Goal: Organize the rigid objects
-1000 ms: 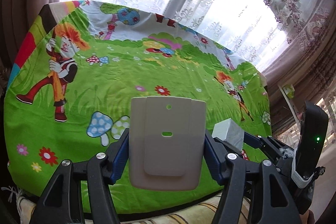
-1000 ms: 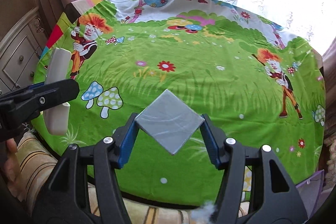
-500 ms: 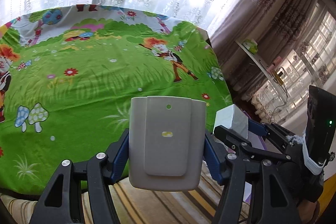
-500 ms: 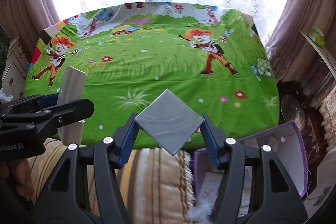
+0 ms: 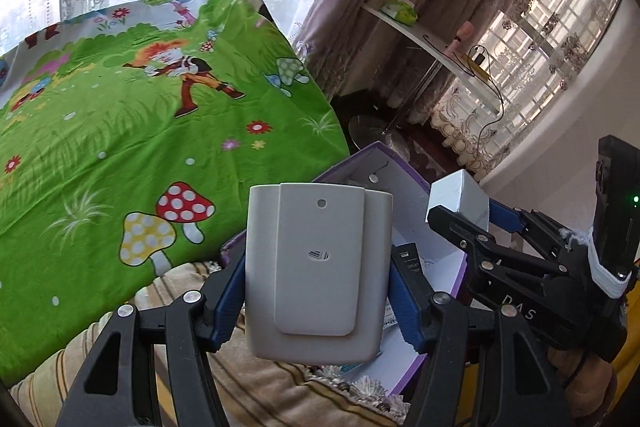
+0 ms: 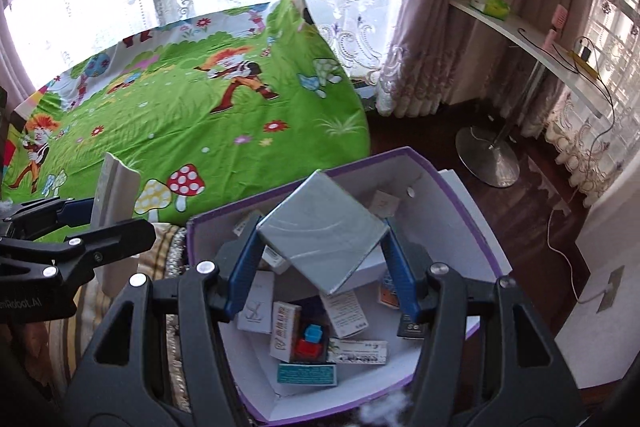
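My left gripper (image 5: pixel 318 283) is shut on a flat beige plastic case (image 5: pixel 318 279), held upright beside the bed's right edge. That case (image 6: pixel 114 195) and the left gripper (image 6: pixel 80 227) show at the left of the right wrist view. My right gripper (image 6: pixel 322 259) is shut on a grey box (image 6: pixel 322 231), turned corner-down and hanging over the open purple box (image 6: pixel 452 187). The purple box holds several small cartons and a red and blue toy (image 6: pixel 310 341). In the left wrist view the right gripper (image 5: pixel 472 223) with the grey box (image 5: pixel 460 197) is at the right, over the purple box (image 5: pixel 400 167).
A bed with a green cartoon sheet (image 6: pixel 180 115) fills the left. A striped cushion (image 5: pixel 256 391) lies between bed and box. To the right stand a white shelf table (image 6: pixel 532 43) on a round metal foot (image 6: pixel 486 155), curtains, a white cable on dark floor.
Both grippers have swung right, off the bed, each still gripping its object. The purple box has come into view under the right gripper and beside the left one.
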Available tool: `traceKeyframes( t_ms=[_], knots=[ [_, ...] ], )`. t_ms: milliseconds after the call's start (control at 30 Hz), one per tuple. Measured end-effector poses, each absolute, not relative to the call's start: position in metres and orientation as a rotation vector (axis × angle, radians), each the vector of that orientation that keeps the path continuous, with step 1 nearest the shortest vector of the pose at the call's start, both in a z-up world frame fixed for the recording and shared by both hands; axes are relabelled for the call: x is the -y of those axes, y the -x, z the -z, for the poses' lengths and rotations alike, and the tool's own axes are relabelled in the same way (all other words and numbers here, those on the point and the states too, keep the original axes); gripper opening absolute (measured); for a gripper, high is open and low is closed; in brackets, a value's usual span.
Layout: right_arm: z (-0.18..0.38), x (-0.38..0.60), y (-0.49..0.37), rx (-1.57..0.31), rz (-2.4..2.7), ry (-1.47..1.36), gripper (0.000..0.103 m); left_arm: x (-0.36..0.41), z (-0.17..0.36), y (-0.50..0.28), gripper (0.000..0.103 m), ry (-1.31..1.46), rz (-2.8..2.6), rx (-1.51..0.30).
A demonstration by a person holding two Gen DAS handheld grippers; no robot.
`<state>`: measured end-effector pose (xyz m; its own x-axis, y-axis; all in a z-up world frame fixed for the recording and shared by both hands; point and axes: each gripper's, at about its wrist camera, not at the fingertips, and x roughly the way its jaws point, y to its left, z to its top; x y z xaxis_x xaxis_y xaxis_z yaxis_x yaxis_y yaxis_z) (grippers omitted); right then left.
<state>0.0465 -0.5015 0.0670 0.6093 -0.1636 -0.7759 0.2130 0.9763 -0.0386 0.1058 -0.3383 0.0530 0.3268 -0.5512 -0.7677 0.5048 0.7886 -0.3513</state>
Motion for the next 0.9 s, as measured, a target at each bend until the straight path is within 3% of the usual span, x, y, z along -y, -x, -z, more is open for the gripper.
traceKeyframes(
  t_ms=[333,400,467,667,800,900],
  knots=[
    [-0.057,0.547,-0.034,-0.899,0.321,-0.109,0.063,0.385,-0.035,-0.113,0.067,-0.004,0.708,-1.065],
    [-0.055,0.549,-0.033,-0.908,0.321,-0.118,0.065,0.388,-0.033,-0.112,0.071,-0.001,0.714,-1.073],
    [-0.055,0.551,-0.031,-0.906,0.328,-0.125,0.072,0.387,-0.031,-0.112,0.072,0.005,0.714,-1.081],
    [-0.058,0.552,-0.023,-0.906,0.349,-0.123,0.079,0.382,-0.031,-0.103,0.072,0.030,0.729,-1.104],
    [-0.061,0.549,-0.017,-0.907,0.349,-0.117,0.080,0.381,-0.032,-0.091,0.083,0.033,0.726,-1.124],
    [-0.062,0.548,-0.011,-0.907,0.346,-0.114,0.080,0.381,-0.033,-0.082,0.084,0.023,0.718,-1.128]
  ],
)
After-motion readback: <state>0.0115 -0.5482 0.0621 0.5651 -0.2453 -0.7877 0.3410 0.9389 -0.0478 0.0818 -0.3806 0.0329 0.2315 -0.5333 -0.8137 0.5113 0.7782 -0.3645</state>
